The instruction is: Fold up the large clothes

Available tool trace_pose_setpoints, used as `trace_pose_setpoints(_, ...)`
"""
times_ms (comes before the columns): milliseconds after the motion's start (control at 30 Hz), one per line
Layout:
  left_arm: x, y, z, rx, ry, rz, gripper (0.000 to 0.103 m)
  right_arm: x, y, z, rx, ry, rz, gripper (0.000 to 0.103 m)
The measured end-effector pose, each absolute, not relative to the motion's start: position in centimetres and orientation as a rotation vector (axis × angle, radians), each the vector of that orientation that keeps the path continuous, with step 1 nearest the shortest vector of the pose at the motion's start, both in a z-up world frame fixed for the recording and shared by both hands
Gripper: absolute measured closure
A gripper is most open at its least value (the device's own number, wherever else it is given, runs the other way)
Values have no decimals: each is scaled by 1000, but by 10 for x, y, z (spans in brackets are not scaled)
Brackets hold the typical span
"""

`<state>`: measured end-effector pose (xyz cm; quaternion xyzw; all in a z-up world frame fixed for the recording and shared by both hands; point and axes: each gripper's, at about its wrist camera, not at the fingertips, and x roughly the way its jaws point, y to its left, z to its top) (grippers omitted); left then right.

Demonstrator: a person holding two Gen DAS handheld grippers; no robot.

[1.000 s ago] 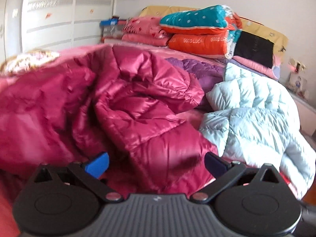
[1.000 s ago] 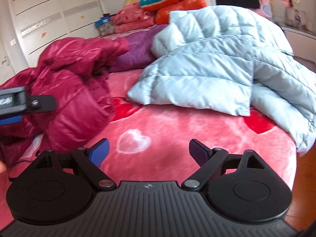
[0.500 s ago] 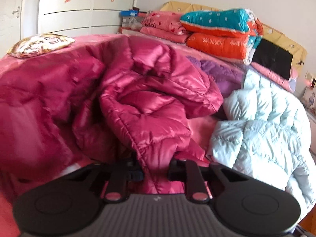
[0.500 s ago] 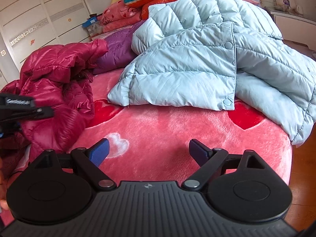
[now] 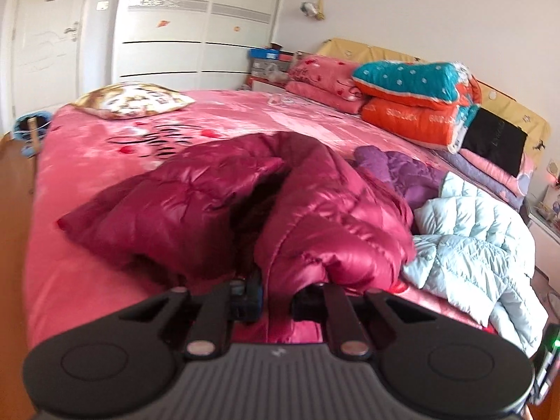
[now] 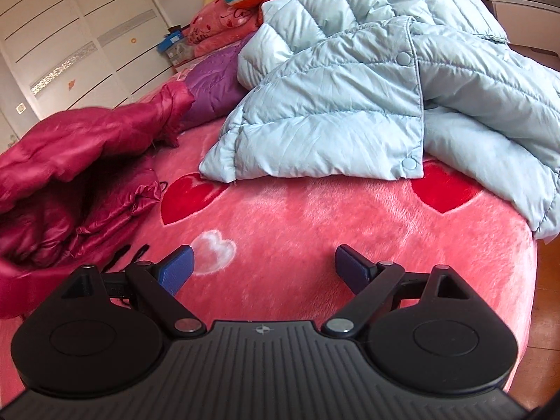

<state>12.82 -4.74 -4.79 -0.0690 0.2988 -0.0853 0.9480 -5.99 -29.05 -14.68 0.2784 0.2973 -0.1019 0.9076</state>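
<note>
Progress: early, 0 jackets folded. Left gripper (image 5: 276,295) fingers clamp crumpled maroon jacket (image 5: 315,217) hem. Right gripper (image 6: 264,266) fingers spread, empty over bed (image 6: 315,217); blue jacket (image 6: 350,112) beyond them, untouched.

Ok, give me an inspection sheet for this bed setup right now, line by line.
Surface: pink heart-print blanket covering the bed.
Job's things: crimson down jacket, crumpled; light blue down jacket beside it; purple jacket behind.
Clutter: stacked quilts, patterned pillow.
Grippers: left gripper shut on the crimson jacket's edge; right gripper open over the blanket.
Cables: nothing seen.
Surroundings: white wardrobe, wooden floor.
</note>
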Motion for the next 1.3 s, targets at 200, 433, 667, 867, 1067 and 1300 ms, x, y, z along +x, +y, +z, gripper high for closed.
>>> trace_pose_setpoints(200, 79, 1, -42, -176, 618, -107, 93, -74, -278, -150, 556, 619, -172, 0)
trace_pose_setpoints(433, 33, 62, -37, -251, 624, -35, 93, -95, -271, -153, 624, 618, -149, 0)
trace_pose_setpoints(667, 4, 114, -35, -308, 607, 26, 93, -117, -254, -149, 665, 644, -117, 0)
trace_pose_setpoints(867, -11, 150, -47, -341, 612, 71, 92, -132, -246, -138, 706, 671, -79, 0)
trace_pose_setpoints(1067, -12, 161, -63, -365, 627, 78, 92, -127, -240, -116, 738, 637, -41, 0)
trace_pose_setpoints(1300, -10, 172, -69, -376, 640, 106, 92, -74, -244, -99, 832, 555, 17, 0)
